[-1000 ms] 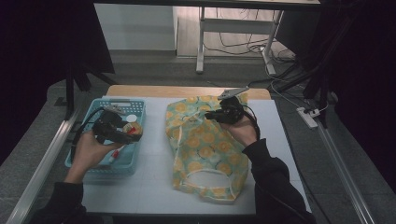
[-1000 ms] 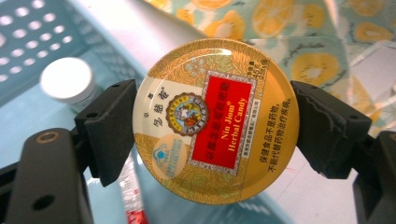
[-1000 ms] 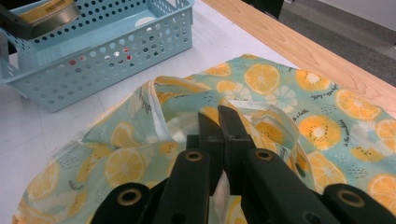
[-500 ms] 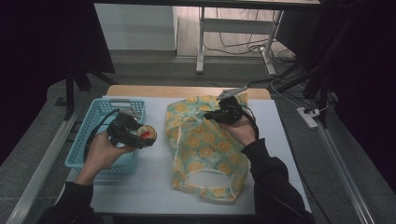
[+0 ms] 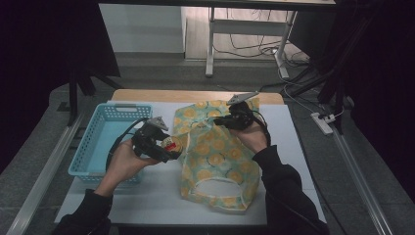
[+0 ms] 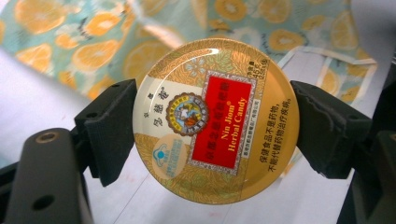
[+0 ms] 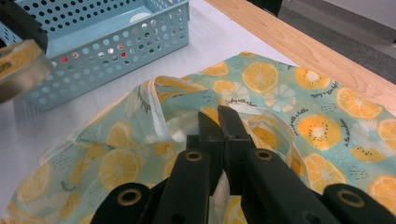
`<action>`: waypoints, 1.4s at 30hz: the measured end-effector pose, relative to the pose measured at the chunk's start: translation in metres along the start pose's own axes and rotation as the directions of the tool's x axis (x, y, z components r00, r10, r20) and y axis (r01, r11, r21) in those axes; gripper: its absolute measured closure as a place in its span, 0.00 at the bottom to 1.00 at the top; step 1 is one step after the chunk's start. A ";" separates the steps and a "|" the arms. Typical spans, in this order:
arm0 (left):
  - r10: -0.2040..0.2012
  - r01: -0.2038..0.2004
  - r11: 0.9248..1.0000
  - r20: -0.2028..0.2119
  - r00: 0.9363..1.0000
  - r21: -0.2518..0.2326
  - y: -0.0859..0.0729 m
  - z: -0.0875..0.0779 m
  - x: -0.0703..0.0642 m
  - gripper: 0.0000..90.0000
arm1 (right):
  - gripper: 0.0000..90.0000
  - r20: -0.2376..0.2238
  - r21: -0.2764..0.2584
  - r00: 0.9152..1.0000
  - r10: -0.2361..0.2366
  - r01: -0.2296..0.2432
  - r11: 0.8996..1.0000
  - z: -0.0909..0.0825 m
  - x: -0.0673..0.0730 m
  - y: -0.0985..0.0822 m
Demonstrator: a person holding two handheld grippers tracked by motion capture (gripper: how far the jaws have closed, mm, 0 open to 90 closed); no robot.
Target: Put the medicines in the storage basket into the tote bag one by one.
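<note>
Your left tool (image 5: 164,147) is pinching a round candy tin (image 6: 212,119) by its rim, one black foam-like pad on each side. The tin is a flat disc with a glossy, domed gold lid that catches the light. A red panel on the lid reads "Nin Jiom Herbal Candy" in gold letters, with Chinese characters running beside it, a small round emblem in the middle and fine leaf patterning around the border. In the high view you hold the tin just above the white worktop (image 5: 161,196), between the blue basket (image 5: 98,142) and the left edge of the fabric bag (image 5: 215,161).

Your right tool (image 7: 218,122) is pressed together on a fold of that bag, at the rim of its mouth; the thin cloth bunches and rises where the jaws grip it. The bag is soft, wrinkled cotton-like fabric in pale teal, printed with orange and lemon slices and kiwi rounds, with short lines of script too small to read. It has pale binding along its edges and a cut-out handle hole at the end nearest you.

The basket is rigid light-blue plastic, rectangular, its walls and floor perforated with rows of round holes. A strip of bare wood shows at the worktop's far edge.
</note>
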State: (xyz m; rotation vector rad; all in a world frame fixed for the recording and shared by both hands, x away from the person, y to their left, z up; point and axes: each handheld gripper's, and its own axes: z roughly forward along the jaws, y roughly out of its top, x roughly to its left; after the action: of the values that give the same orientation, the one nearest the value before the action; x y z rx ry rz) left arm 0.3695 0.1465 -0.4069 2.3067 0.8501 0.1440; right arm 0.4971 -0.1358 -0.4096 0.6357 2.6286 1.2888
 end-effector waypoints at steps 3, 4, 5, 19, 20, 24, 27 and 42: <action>0.016 -0.016 1.000 0.014 1.000 0.000 0.007 0.007 -0.005 0.23 | 1.00 0.002 -0.002 1.000 0.002 -0.002 1.000 0.000 -0.001 0.000; 0.020 -0.020 1.000 0.019 1.000 -0.002 0.010 0.009 -0.006 0.23 | 1.00 0.002 -0.002 1.000 0.005 -0.005 1.000 0.000 -0.001 0.000; 0.023 -0.023 1.000 0.023 0.999 -0.003 0.012 0.011 -0.007 0.23 | 1.00 0.001 -0.003 1.000 0.006 -0.006 1.000 0.000 -0.002 0.000; 0.095 -0.095 0.995 0.065 0.993 0.012 0.046 0.049 -0.023 0.23 | 1.00 -0.002 -0.008 1.000 0.020 -0.020 1.000 0.001 -0.006 0.000; 0.098 -0.099 0.995 0.065 0.993 0.012 0.048 0.052 -0.024 0.23 | 1.00 -0.002 -0.010 1.000 0.018 -0.018 1.000 0.002 -0.006 0.000; 0.108 -0.109 0.994 0.059 0.992 0.015 0.056 0.065 -0.025 0.23 | 1.00 -0.003 -0.009 1.000 0.016 -0.016 1.000 0.002 -0.006 0.000; 0.118 -0.119 0.993 0.060 0.991 0.013 0.060 0.077 -0.027 0.23 | 1.00 -0.002 -0.010 1.000 0.014 -0.014 1.000 0.003 -0.006 0.000; 0.110 -0.110 0.994 0.055 0.992 -0.001 0.064 0.120 -0.011 0.23 | 1.00 0.009 0.000 0.999 0.035 -0.035 0.999 0.009 -0.009 -0.003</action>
State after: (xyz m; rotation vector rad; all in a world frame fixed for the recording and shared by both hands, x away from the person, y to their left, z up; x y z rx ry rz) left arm 0.4329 0.0368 -0.4583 2.3488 0.6963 0.1266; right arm 0.5072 -0.1348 -0.4178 0.6894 2.6215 1.2921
